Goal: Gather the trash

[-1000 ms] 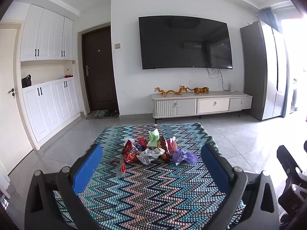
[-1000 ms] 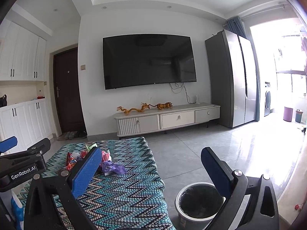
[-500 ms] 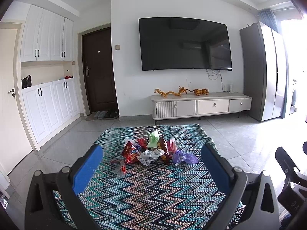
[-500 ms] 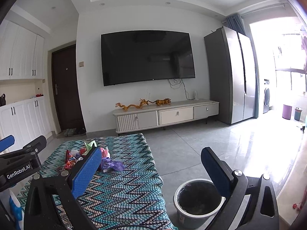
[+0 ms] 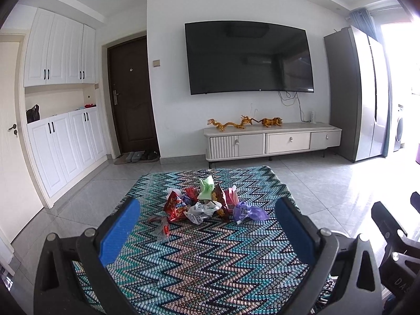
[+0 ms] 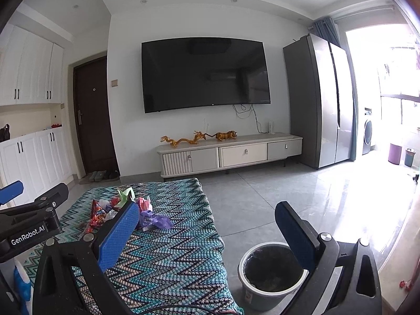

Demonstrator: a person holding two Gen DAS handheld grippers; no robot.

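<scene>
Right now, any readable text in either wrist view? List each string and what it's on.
"GenRobot.AI": white lettering on the black body of the left gripper, seen from the right wrist view.
"DAS": partial embossed letters on the right gripper's body in the left wrist view; the rest is cut off.
Snack wrappers on the zigzag cloth: printing visible, too small and blurred to read.
Trash bin: a small label, unreadable.

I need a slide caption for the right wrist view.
Open right gripper above zigzag cloth, wrapper pile ahead, bin on floor.
</scene>
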